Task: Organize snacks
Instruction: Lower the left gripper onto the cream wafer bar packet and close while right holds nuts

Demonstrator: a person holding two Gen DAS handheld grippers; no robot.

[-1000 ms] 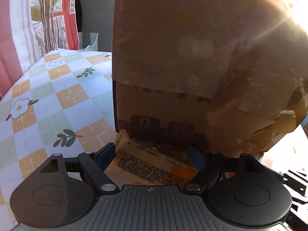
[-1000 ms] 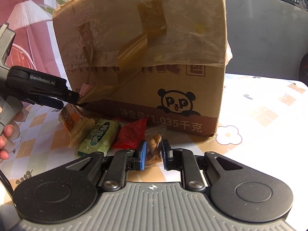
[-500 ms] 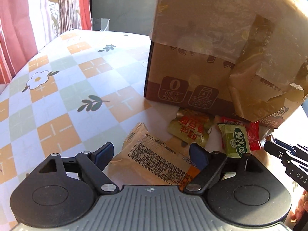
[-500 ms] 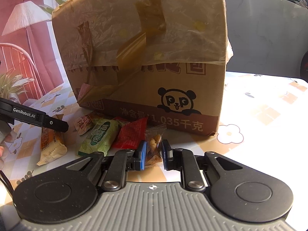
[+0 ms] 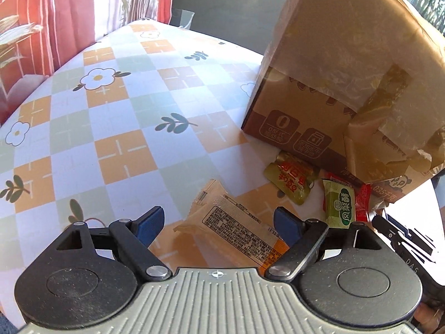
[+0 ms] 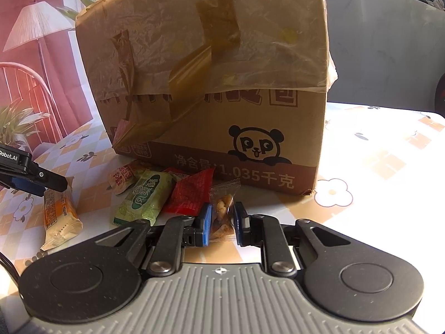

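Where the view starts, nearest the cameras: left gripper [image 5: 218, 224], jaws wide apart, nothing clasped; a pale orange-ended snack packet [image 5: 236, 229] lies on the table between and below the blue pads, whether touched cannot be told.
Right gripper [image 6: 221, 224]: jaws narrowly set on a small clear nut packet [image 6: 222, 211], blue pads against its sides.
Next out, loose on the checked floral tablecloth [image 5: 116, 128]: green packet [image 6: 147, 197]; red packet [image 6: 192, 194], overlapping the green one's edge; small yellow-green sachet with red lettering [image 5: 290, 181], close to the box foot.
Beyond these: cardboard box [image 6: 211, 89], brown, panda print, standing upright on the table; top draped in crumpled translucent film, with strips of brown tape peeling down its front. Contents not visible.
Farthest: red-and-white curtain [image 5: 41, 22], left of table.
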